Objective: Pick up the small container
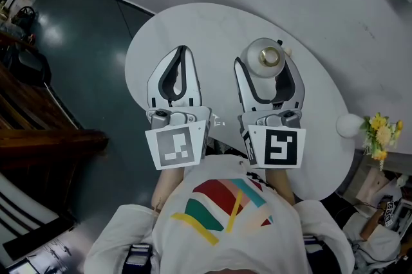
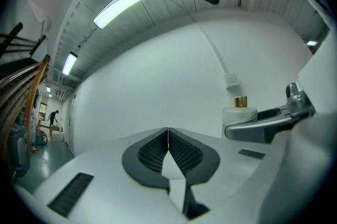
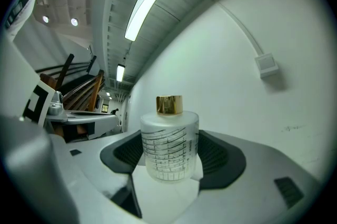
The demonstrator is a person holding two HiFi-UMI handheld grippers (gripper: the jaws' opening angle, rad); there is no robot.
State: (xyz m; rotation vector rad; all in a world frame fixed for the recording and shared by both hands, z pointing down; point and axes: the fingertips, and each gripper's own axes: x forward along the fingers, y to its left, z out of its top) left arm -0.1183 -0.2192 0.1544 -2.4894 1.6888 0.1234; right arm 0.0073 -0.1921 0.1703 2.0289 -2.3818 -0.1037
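- one round white table (image 1: pixel 212 25) stands by the pale wall, dark floor to its left.
- the person stands at its near edge in a white shirt (image 1: pixel 225 215) with coloured stripes, both arms held forward and side by side over the tabletop.
- two grippers, both pointing away from the person. the left gripper (image 1: pixel 182 51) hovers over bare tabletop, its jaws pressed together at the tips with nothing between them.
- the right gripper (image 1: pixel 265 67) reaches further right, and its jaws pinch the small container from both sides.
- one small container (image 3: pixel 169 149), a frosted bottle with a gold cap, stands upright between those dark pads, near the table's far side.
- yellow flowers (image 1: pixel 382 134) and a white ball (image 1: pixel 349 125) sit off the table's right edge.
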